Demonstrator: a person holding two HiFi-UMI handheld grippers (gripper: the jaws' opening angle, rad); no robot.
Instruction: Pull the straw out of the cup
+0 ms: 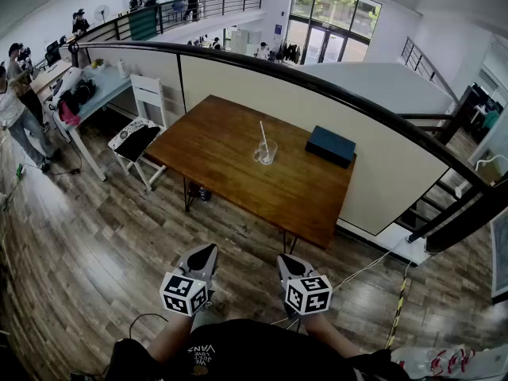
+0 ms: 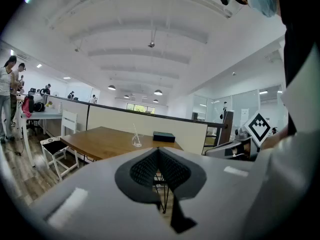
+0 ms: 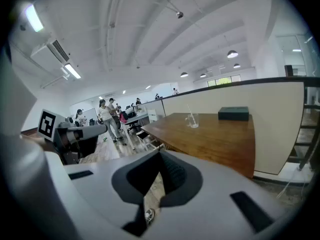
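A clear glass cup [image 1: 267, 154] stands near the middle of the brown wooden table [image 1: 230, 169], with a white straw [image 1: 263, 134] leaning out of it. The same cup [image 2: 136, 142] is small and far off in the left gripper view, and the cup [image 3: 191, 120] also appears in the right gripper view. My left gripper [image 1: 208, 250] and right gripper [image 1: 285, 260] hang side by side close to my body, well short of the table. Both are shut with nothing between the jaws.
A dark teal box [image 1: 331, 145] lies on the table's far right part. A white chair [image 1: 141, 129] stands at the table's left end. A cream partition with a black rail [image 1: 317, 86] runs behind the table. People stand by desks at far left [image 1: 16, 109]. A cable crosses the wooden floor [image 1: 365, 270].
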